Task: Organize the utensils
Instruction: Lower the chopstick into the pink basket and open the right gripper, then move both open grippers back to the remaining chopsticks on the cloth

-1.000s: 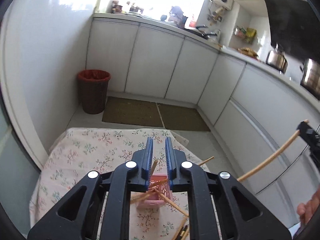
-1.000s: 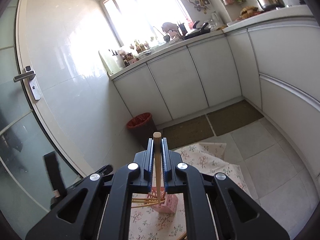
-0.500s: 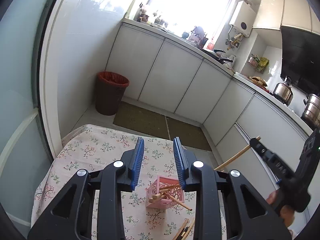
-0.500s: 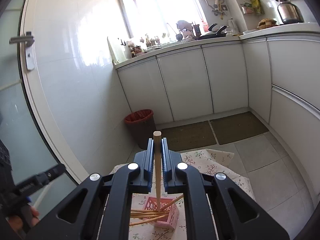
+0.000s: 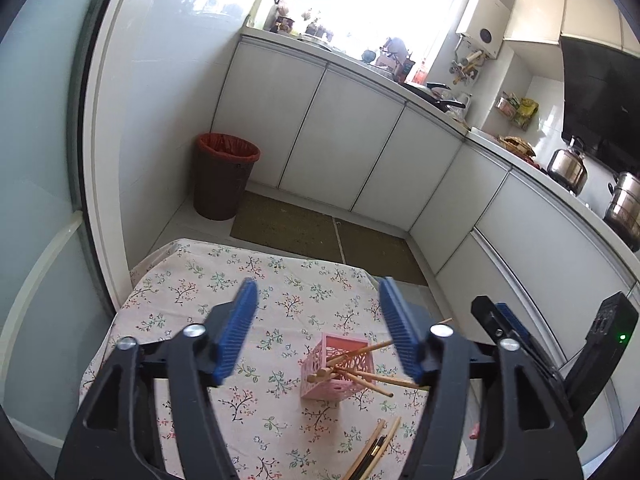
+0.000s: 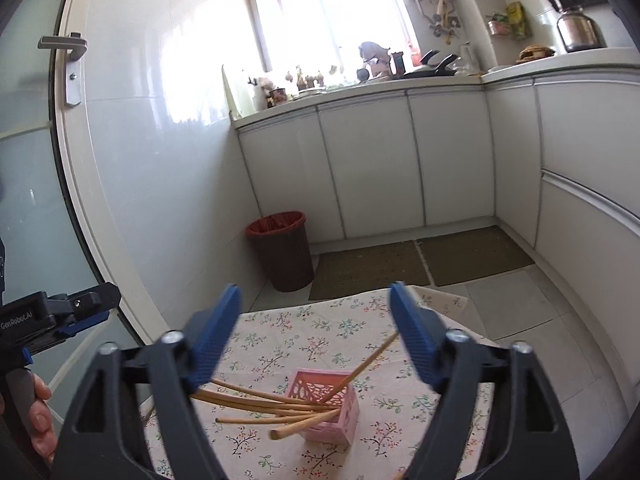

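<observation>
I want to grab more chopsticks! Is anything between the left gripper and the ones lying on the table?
Nothing visible. The left gripper hangs open above the loose chopsticks, which lie bare on the tablecloth beside the pink holder.

Chopsticks (image 6: 256, 404) fan out sideways from the pink basket (image 6: 336, 420), blocking its left side; its far side lies open.

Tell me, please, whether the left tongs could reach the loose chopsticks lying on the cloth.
Probably yes: the left tongs are open and empty, the loose chopsticks lie bare below them, and only the pink basket stands nearby, farther off.
</observation>
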`<state>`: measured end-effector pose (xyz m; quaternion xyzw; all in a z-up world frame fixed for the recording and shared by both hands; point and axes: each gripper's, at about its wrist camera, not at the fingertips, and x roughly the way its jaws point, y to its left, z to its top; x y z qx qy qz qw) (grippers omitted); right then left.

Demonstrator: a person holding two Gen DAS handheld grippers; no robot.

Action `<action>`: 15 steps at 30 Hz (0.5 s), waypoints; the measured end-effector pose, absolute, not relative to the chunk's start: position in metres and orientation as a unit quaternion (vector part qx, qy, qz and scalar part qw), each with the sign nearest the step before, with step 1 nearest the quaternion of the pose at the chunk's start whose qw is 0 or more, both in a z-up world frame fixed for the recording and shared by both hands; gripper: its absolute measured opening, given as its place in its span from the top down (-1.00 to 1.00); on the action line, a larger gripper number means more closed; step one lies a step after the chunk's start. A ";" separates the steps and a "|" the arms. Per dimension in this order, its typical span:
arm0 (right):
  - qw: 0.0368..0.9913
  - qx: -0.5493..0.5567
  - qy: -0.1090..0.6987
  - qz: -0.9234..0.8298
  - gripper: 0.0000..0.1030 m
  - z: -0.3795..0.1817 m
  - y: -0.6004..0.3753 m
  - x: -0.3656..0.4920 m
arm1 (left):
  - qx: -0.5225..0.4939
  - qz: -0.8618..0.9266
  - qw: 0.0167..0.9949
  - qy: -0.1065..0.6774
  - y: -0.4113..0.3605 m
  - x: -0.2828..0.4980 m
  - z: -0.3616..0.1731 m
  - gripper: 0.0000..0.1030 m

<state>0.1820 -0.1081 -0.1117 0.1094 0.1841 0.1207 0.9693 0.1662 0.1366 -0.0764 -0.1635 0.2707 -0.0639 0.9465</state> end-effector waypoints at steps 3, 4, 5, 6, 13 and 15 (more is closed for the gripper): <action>0.969 0.120 0.185 0.109 -0.83 -0.110 -0.114 0.172 | -0.149 -0.072 0.949 0.270 0.126 0.159 -0.074 -0.49; 0.969 0.121 0.190 0.106 -0.85 -0.110 -0.116 0.169 | -0.146 -0.073 0.949 0.269 0.123 0.157 -0.075 -0.53; 0.968 0.121 0.195 0.106 -0.86 -0.110 -0.118 0.166 | -0.143 -0.073 0.950 0.267 0.120 0.154 -0.074 -0.61; 0.967 0.121 0.198 0.104 -0.87 -0.111 -0.119 0.164 | -0.141 -0.073 0.951 0.264 0.117 0.151 -0.073 -0.66; 0.968 0.126 0.201 0.084 -0.87 -0.109 -0.132 0.140 | -0.126 -0.080 0.952 0.269 0.103 0.145 -0.073 -0.80; 0.967 0.133 0.205 0.071 -0.87 -0.108 -0.135 0.135 | -0.120 -0.081 0.951 0.272 0.099 0.143 -0.075 -0.82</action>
